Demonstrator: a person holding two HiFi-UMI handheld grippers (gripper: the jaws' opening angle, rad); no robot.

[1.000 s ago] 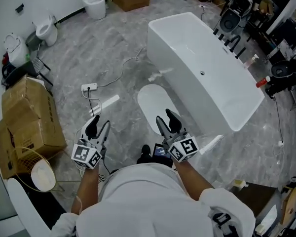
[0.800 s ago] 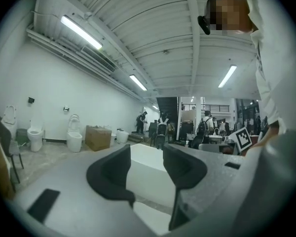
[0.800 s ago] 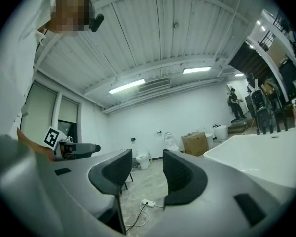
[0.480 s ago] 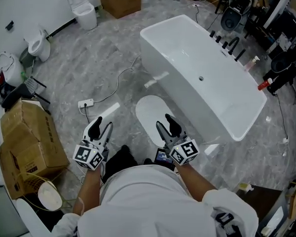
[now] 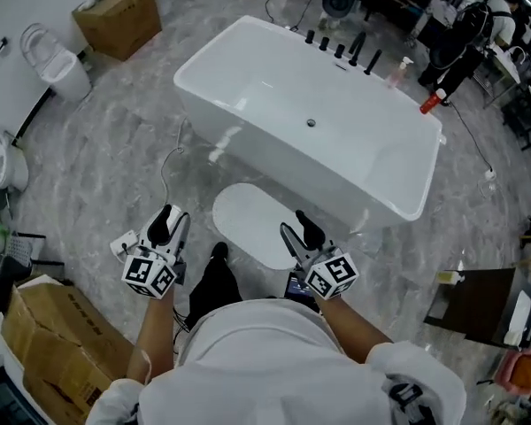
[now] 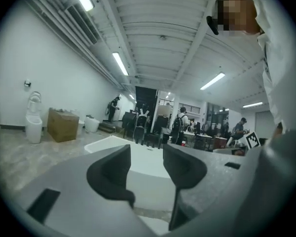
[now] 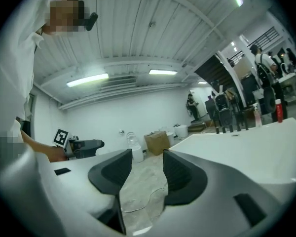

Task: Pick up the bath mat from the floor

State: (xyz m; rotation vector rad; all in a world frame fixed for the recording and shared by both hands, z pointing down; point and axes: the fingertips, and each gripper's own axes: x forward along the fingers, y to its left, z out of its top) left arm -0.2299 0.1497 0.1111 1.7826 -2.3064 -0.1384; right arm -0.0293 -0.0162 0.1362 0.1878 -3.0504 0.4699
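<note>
The left tool [image 5: 171,224] has its jaws spread with a clear gap between the pads and nothing in it; in the left gripper view the left tool [image 6: 147,167] frames only the white wall of the bathtub [image 6: 144,181] beyond it. The right tool [image 5: 296,227] is likewise spread and empty, and in the right gripper view the right tool [image 7: 147,169] shows grey marbled floor [image 7: 140,184] and a thin cable [image 7: 148,204] through the gap, with the bathtub [image 7: 246,142] rim to its right. Both tools are held in front of the person's body, level with each other and well apart, each with its marker cube facing up. The bath mat [image 5: 248,224], a white oval, lies flat on the floor [image 5: 115,149] between the two tools in the head view, just beside the near long side of the bathtub [image 5: 310,122]; neither tool touches it. A dark shoe [image 5: 218,253] stands at the mat's near edge. A white cable [image 5: 170,162] runs across the floor to a power strip [image 5: 122,244] near the left tool. Black taps [image 5: 341,50] line the tub's far rim, with a red bottle [image 5: 432,103] near its right end. Farther off stand a toilet [image 5: 57,60], a cardboard box [image 5: 119,20] by the wall, and another brown box [image 5: 62,343] at the lower left.
</note>
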